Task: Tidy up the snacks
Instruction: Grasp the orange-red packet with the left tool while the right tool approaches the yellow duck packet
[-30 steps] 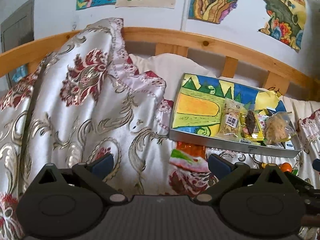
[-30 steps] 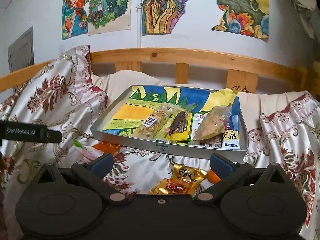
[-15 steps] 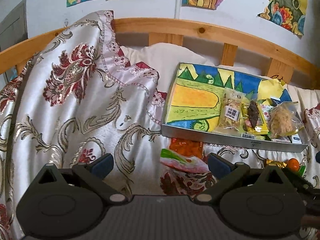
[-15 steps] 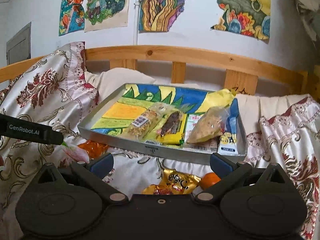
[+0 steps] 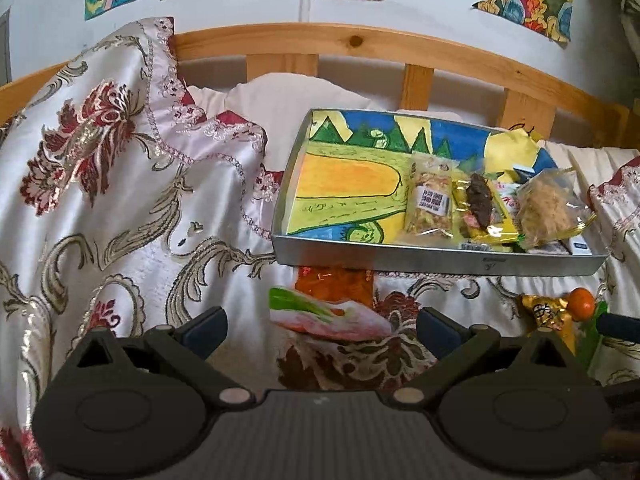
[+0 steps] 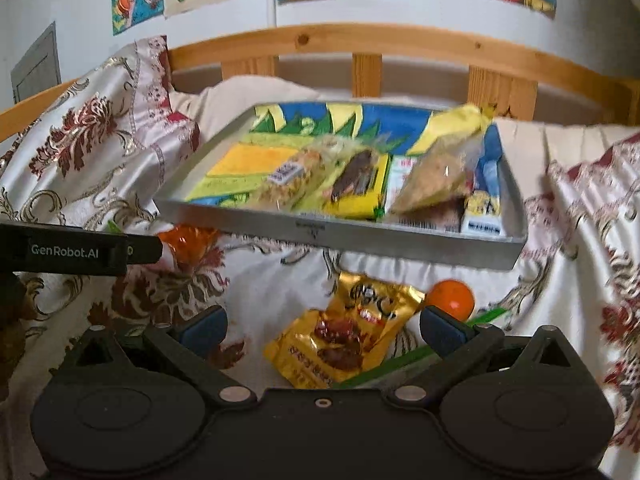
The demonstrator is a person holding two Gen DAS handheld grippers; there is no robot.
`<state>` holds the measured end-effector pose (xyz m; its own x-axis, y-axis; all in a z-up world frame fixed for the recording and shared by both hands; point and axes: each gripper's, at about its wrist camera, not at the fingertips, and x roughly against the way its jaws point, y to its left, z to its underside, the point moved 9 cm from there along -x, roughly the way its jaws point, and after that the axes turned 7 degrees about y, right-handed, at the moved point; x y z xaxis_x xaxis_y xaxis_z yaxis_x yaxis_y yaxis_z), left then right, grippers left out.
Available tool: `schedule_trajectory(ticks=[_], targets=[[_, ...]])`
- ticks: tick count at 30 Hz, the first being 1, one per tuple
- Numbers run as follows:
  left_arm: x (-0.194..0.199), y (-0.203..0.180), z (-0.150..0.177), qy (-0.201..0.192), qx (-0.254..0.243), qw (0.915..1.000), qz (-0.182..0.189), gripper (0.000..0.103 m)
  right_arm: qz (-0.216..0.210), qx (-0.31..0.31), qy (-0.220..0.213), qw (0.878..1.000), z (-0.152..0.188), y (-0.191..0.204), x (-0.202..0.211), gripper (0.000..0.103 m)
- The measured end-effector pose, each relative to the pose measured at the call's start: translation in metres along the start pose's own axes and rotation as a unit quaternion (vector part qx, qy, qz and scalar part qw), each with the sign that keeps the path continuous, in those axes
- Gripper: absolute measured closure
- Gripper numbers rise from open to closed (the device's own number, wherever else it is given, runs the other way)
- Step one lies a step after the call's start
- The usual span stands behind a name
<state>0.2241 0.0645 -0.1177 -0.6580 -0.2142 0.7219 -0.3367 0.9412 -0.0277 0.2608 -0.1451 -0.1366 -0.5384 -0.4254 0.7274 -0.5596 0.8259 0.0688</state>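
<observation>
A grey metal tray [image 5: 436, 258] [image 6: 340, 236] lined with a painted sheet lies on the bed and holds several snack packs at its right end. In front of it lie a white-green-pink packet [image 5: 324, 314], an orange wrapper [image 5: 334, 280] [image 6: 186, 240], a gold snack bag [image 6: 344, 338] [image 5: 546, 310] and a small orange ball [image 6: 450, 300] [image 5: 581, 300]. My left gripper [image 5: 320, 326] is open and empty, just over the white-green packet. My right gripper [image 6: 322, 326] is open and empty, with the gold bag between its fingers.
A satin floral cover [image 5: 120, 200] drapes the bed and rises in a mound on the left. A wooden headboard rail [image 5: 360, 44] runs behind the tray. The left gripper's arm [image 6: 76, 250] shows at the left of the right wrist view.
Both grippers have moved forward and down toward the loose snacks in front of the tray. The gold bag now lies between the right fingers. Both stay open.
</observation>
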Motion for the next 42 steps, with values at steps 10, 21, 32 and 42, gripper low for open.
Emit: schedule_trajectory(ticks=[10, 21, 32, 42], targets=[[-0.04, -0.003, -0.009, 0.03, -0.008, 0.9995, -0.005, 0.001, -0.006, 0.018, 0.029, 0.999, 0.004, 0.001, -0.035, 0.001], [-0.047, -0.005, -0.007, 0.05, 0.008, 0.9983, 0.03, 0.029, -0.034, 0.027, 0.02, 0.999, 0.005, 0.007, -0.032, 0.013], [-0.034, -0.002, -0.004, 0.054, 0.019, 0.9972, 0.048, 0.026, -0.055, 0.047, 0.018, 0.997, 0.007, 0.022, -0.024, 0.018], [-0.05, -0.014, -0.002, 0.078, -0.031, 0.9955, 0.044, 0.022, -0.029, 0.06, 0.023, 0.998, 0.016, 0.024, -0.026, 0.013]])
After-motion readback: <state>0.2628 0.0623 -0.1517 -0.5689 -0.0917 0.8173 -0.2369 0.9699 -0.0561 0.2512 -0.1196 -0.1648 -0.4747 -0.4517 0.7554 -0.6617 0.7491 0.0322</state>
